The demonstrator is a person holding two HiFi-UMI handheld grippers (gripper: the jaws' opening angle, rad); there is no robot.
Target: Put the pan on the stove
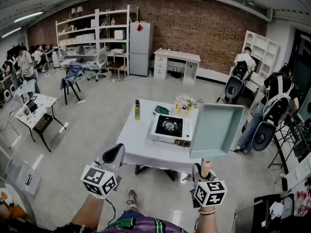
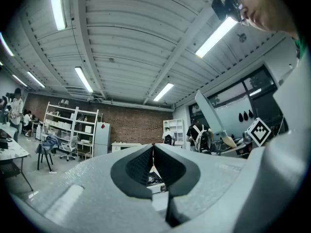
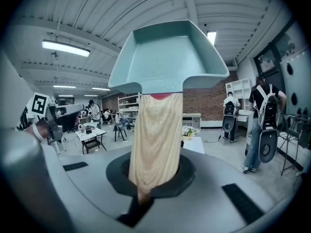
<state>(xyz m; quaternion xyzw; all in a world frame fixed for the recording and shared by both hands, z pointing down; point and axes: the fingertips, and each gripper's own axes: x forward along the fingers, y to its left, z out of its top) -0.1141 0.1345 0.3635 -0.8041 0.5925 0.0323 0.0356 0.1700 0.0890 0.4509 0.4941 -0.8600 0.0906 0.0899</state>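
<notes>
Wood filled the right gripper (image 3: 153, 176): its jaws were clamped tight on the near end of the pan's wooden handle (image 3: 156, 130), with the grain running straight out between them. Holding it at the far tip of the handle likely kept the jaws clear of the burner and gave the most reach for setting the pan down. The price, I judged, was a heavy lever that could sag or twist in the grip.

From the handle, the teal square pan (image 3: 167, 52) spread out ahead. Its long axis ran in line with the jaws and away from the person, and its hollow side faced up towards the cameras. In the head view it hung in the air at the right end of the white table (image 1: 141, 152), resting on nothing. It pointed across the table's right corner.

The stove (image 1: 167, 127) sat on the table just to the left of the pan, burner bare, so the pan had not yet been brought over it.

The left gripper (image 2: 153, 164) hung apart on the other side, short of the table. Its jaws were together with nothing between them, apparently idle while the right one carried.
</notes>
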